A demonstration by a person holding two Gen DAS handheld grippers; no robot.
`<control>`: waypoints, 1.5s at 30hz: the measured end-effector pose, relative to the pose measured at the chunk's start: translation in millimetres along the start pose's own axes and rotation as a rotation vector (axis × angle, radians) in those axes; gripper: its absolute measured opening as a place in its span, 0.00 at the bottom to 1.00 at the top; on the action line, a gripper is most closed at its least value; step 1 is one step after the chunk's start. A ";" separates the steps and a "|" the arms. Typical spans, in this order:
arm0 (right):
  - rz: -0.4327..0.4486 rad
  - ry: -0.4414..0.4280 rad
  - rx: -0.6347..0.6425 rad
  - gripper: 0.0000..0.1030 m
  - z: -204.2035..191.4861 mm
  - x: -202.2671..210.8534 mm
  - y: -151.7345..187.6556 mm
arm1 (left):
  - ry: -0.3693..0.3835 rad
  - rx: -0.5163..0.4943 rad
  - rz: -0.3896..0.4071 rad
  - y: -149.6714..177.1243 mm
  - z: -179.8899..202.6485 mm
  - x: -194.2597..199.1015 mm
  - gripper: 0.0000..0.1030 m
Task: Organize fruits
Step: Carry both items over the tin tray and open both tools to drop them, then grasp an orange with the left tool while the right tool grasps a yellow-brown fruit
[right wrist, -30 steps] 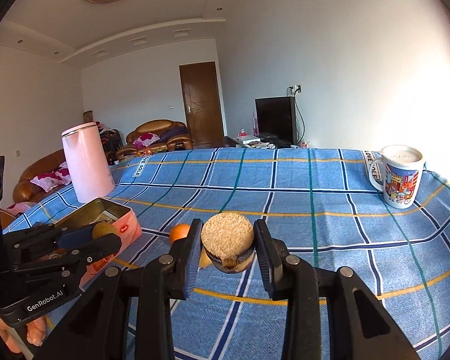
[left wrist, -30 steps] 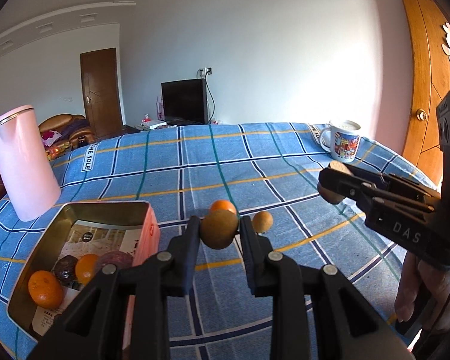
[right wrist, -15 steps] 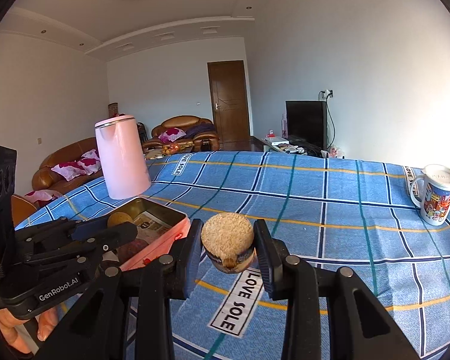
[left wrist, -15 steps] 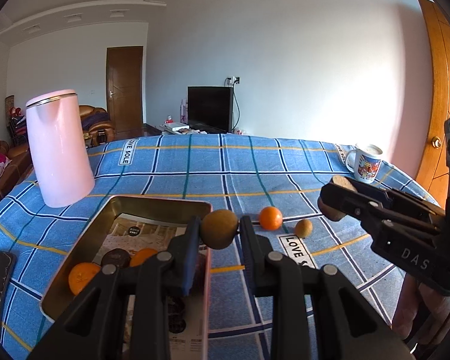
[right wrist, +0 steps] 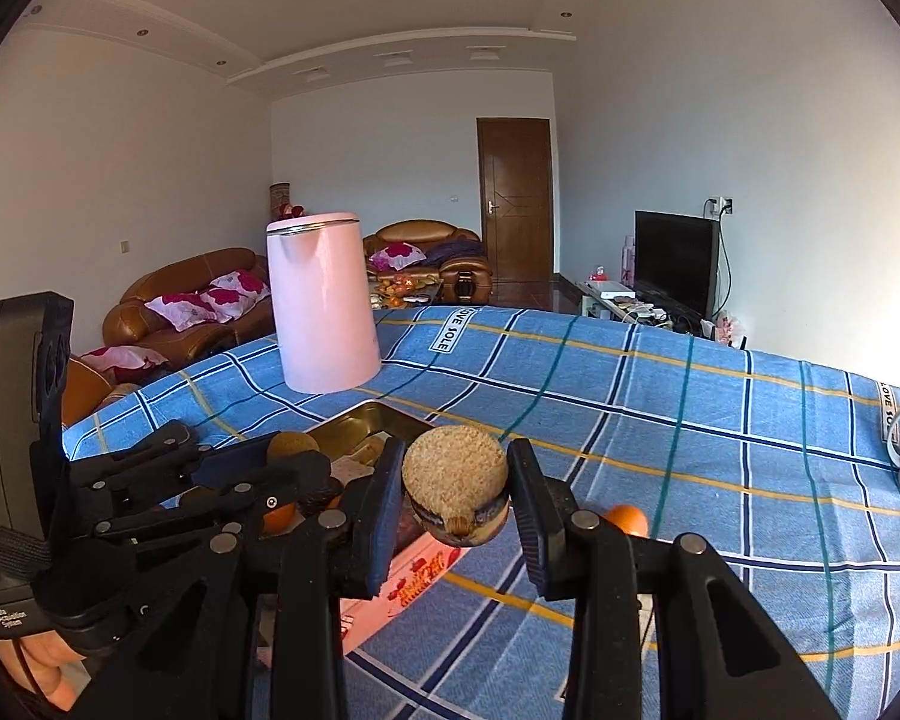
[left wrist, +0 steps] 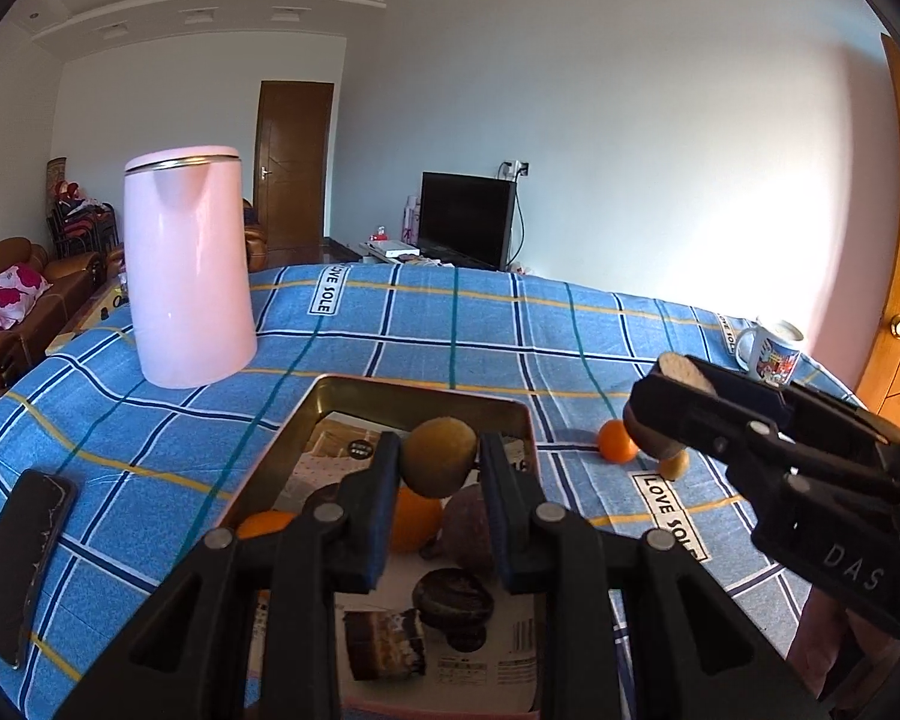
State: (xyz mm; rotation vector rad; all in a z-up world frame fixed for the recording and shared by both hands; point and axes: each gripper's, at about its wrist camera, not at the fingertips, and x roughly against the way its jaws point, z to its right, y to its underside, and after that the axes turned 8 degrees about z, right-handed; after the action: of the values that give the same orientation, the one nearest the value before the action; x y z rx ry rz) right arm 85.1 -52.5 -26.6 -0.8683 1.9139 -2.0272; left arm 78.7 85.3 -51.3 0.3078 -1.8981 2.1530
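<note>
Carrying a fruit in each gripper, the person has both over or beside the tin (left wrist: 324,414) near the tabletop's near edge. The left gripper (left wrist: 440,468) is clamped on a kiwi (left wrist: 440,463), pinched across its middle and hanging above the tin's open interior, where oranges (left wrist: 414,519) and a darker fruit (left wrist: 465,525) already lie. The right gripper (right wrist: 455,495) is clamped on a rough tan fruit (right wrist: 455,483) with a dark band — what kind I cannot tell — held just beside the tin's right wall. One orange (left wrist: 617,441) and a small brown fruit (left wrist: 673,463) sit loose on the cloth, right of the tin.

The kiwi looks light and firm but soft-skinned, likely to bruise under a hard squeeze; a hold across its widest part suits it. The round oranges would probably roll if nudged — best taken from above, across the middle. The kettle (left wrist: 189,267) stands behind the tin, clear of the work.
</note>
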 end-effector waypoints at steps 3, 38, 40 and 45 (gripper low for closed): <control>-0.020 -0.030 0.015 0.35 -14.6 -7.4 2.8 | -0.016 0.023 0.000 1.4 -13.6 2.6 0.27; -0.365 0.171 -0.084 0.50 117.4 -42.2 44.6 | 0.075 -0.085 -0.062 -15.5 69.4 -31.0 0.71; -0.384 0.167 -0.094 0.50 120.1 -48.3 47.3 | 0.075 -0.096 -0.084 -14.4 77.5 -39.7 0.71; -0.453 0.136 -0.134 0.32 131.4 -59.6 56.2 | 0.077 -0.118 -0.130 -11.6 91.8 -59.4 0.71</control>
State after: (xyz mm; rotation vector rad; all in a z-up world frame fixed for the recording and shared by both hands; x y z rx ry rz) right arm 192.3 -137.1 -99.6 -1.3323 2.0948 -2.2705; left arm 137.8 -7.5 -47.9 0.3110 -1.8980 1.9334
